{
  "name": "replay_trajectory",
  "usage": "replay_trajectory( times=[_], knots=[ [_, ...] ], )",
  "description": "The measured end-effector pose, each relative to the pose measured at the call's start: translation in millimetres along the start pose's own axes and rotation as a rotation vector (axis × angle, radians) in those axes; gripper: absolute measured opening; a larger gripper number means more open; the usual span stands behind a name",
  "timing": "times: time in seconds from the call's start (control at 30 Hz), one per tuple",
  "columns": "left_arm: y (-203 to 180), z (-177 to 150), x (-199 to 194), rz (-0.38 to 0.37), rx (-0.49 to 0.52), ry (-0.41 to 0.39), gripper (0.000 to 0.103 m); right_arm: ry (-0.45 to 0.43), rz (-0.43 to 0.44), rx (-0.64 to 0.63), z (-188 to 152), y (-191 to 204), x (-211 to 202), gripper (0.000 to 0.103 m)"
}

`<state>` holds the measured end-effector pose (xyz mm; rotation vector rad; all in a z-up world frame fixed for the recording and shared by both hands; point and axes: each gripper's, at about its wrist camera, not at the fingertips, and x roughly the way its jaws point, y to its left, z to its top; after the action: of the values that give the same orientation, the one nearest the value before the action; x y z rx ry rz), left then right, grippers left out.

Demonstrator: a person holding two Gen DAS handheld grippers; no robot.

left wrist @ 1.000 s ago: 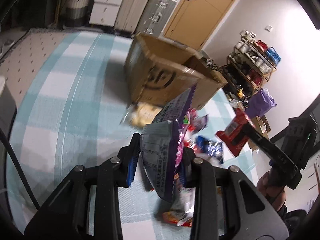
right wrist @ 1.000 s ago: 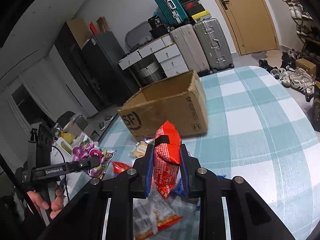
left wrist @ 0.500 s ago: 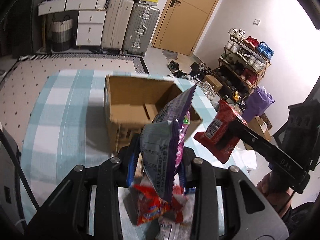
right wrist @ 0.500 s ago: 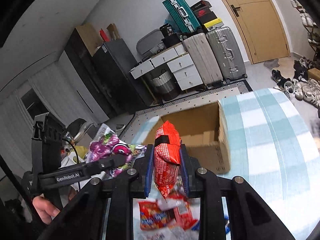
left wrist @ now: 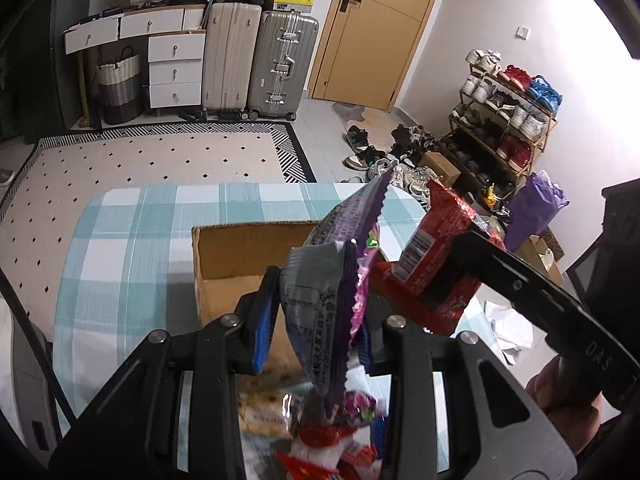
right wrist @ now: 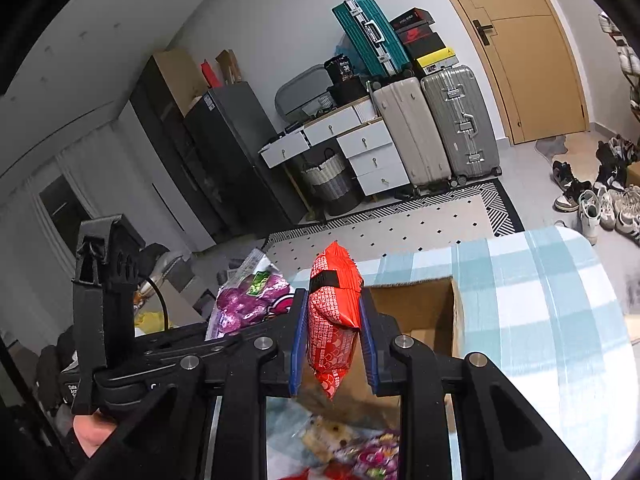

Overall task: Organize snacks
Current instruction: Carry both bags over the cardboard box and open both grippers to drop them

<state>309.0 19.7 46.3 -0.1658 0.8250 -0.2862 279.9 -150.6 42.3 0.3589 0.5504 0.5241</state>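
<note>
Mid-carry toward the cardboard box point(left wrist: 244, 256) at twelve o'clock; left gripper point(left wrist: 316, 332) clamped on purple packet point(left wrist: 324, 300), right gripper point(right wrist: 332, 344) on red packet point(right wrist: 332, 320); next, probably: centre over opening, release.

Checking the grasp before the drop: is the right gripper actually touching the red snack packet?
Touching. In the right wrist view, the right gripper has its jaws pressed against both sides of the red snack packet.

You can read "DAS" on the right gripper point(left wrist: 446, 276) handle in your left wrist view; print on the purple snack bag point(left wrist: 320, 304) is too small to read.
</note>
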Motion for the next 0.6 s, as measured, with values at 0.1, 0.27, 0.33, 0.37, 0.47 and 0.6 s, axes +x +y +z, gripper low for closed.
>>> replay_trajectory(
  times=[0.1, 0.27, 0.33, 0.37, 0.47, 0.6],
  knots=[
    [3.7, 7.7, 21.0, 0.003, -0.011, 0.022, 0.03, 0.006, -0.022, 0.005, 8.1, -7.2, 16.3, 0.024],
    [12.2, 13.2, 54.7, 0.014, -0.01, 0.057, 0.03, 0.03, -0.052, 0.01, 11.2, -22.4, 46.0, 0.024],
    [17.2, 12.2, 67.8, 0.012, -0.016, 0.076, 0.03, 0.046, -0.064, 0.008, 8.2, -29.2, 59.8, 0.024],
    [19.1, 9.5, 73.0, 0.012, -0.016, 0.083, 0.03, 0.056, -0.066, 0.011, 6.5, -32.1, 65.9, 0.024],
    [25.3, 6.6, 91.6, 0.011, -0.014, 0.107, 0.03, 0.065, -0.081, 0.0, 0.2, -40.0, 79.8, 0.024],
    [30.5, 6.7, 105.8, -0.006, -0.024, 0.125, 0.031, 0.069, -0.097, -0.022, -4.6, -45.7, 93.6, 0.024]
  ],
)
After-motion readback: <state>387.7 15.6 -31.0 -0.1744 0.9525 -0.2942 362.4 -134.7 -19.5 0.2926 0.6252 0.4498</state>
